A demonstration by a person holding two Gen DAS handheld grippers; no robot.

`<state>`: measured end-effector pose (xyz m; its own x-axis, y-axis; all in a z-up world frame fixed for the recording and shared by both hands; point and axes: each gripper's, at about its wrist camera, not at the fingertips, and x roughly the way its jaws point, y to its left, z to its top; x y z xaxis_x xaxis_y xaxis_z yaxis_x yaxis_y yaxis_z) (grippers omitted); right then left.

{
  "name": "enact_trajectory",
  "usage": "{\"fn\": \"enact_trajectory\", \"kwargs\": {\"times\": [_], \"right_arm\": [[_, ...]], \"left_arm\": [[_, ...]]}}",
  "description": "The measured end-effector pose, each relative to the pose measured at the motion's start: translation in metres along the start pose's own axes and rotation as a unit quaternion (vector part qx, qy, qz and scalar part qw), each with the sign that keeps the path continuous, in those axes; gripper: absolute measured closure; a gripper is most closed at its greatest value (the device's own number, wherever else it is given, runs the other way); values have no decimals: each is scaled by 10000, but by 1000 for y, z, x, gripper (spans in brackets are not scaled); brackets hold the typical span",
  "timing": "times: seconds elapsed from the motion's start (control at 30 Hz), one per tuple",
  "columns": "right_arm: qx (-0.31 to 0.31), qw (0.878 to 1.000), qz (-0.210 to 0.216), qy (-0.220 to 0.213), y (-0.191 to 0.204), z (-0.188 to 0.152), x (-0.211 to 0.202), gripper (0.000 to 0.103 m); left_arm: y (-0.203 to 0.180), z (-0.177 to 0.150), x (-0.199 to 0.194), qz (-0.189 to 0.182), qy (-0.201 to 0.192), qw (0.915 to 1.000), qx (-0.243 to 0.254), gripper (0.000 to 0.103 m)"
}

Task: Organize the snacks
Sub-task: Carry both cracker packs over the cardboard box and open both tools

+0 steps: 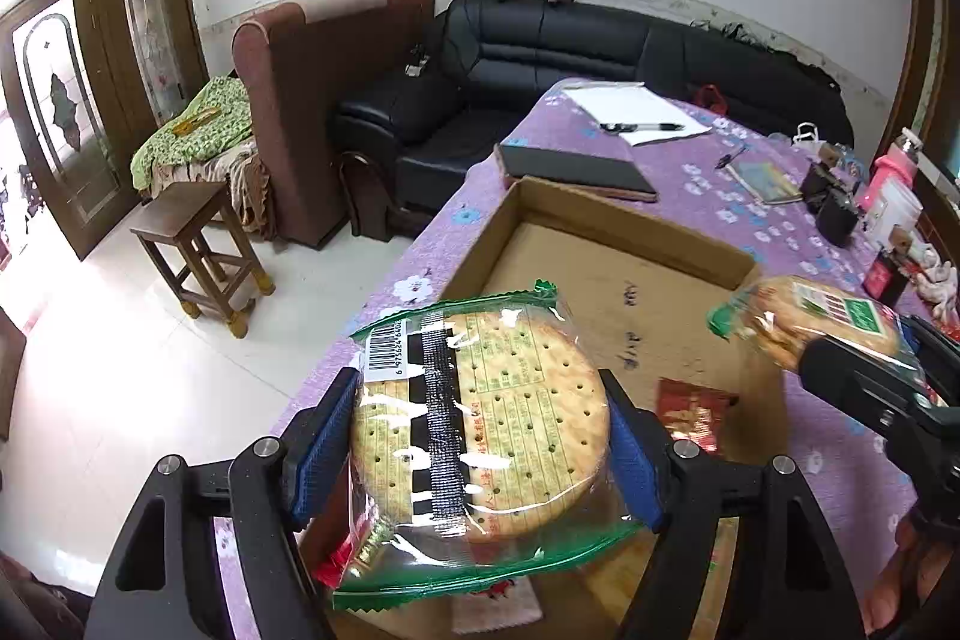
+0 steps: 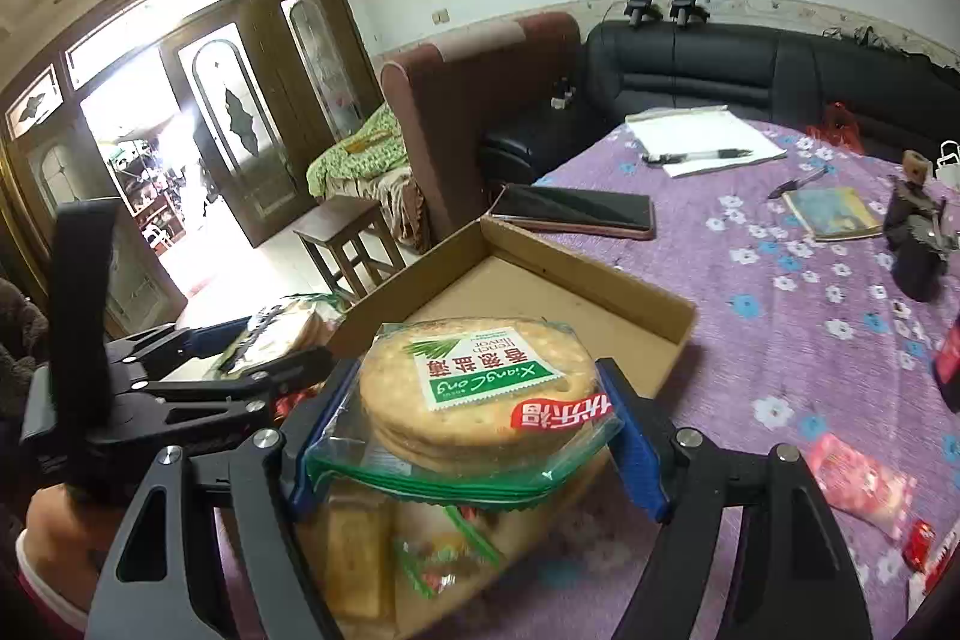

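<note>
In the left wrist view my left gripper [image 1: 480,430] is shut on a round cracker pack [image 1: 498,400], barcode side up, its blue pads pressing both sides. It hangs over the near left corner of an open cardboard box [image 1: 624,226] holding a red packet [image 1: 690,406]. At the right, my right gripper [image 1: 864,346] grips a second cracker pack [image 1: 804,310] above the box's right edge. In the right wrist view my right gripper [image 2: 480,412] is shut on that green-labelled cracker pack [image 2: 474,382] in front of the box [image 2: 660,316]. My left gripper [image 2: 252,346] with its pack [image 2: 282,328] is at the left.
The box sits on a purple floral tablecloth [image 2: 780,280]. Behind it lie a dark tablet [image 1: 576,172], papers with a pen [image 1: 642,112] and a booklet [image 1: 768,181]. More snack packs [image 2: 372,550] lie under my right gripper, a pink-red packet [image 2: 858,478] to its right. A wooden stool [image 1: 198,250] stands left.
</note>
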<state>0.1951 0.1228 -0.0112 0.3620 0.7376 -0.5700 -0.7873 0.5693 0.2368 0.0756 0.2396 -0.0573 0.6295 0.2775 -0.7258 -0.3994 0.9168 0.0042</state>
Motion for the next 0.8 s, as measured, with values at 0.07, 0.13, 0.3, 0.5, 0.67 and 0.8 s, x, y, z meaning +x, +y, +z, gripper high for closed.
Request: {"fn": "enact_trajectory", "kwargs": {"times": [0.07, 0.13, 0.3, 0.5, 0.67, 0.8], "right_arm": [[9, 10000, -15, 70, 0, 1, 13, 27], [-15, 9999, -67, 149, -1, 3, 24, 27], [-47, 9993, -193, 306, -4, 4, 44, 27], [-31, 9985, -316, 438, -12, 5, 55, 27], [-8, 9987, -277, 427, -14, 5, 57, 20], [9, 9988, -305, 370, -14, 5, 50, 20]], "left_arm": [[2, 2, 7, 37, 69, 10000, 19, 23], [2, 3, 12, 62, 128, 9999, 39, 23], [0, 4, 27, 45, 317, 9994, 94, 23], [-4, 6, 39, 4, 509, 9986, 148, 23], [-3, 10, 42, -14, 569, 9983, 124, 23], [-1, 11, 46, 17, 664, 9978, 78, 20]]}}
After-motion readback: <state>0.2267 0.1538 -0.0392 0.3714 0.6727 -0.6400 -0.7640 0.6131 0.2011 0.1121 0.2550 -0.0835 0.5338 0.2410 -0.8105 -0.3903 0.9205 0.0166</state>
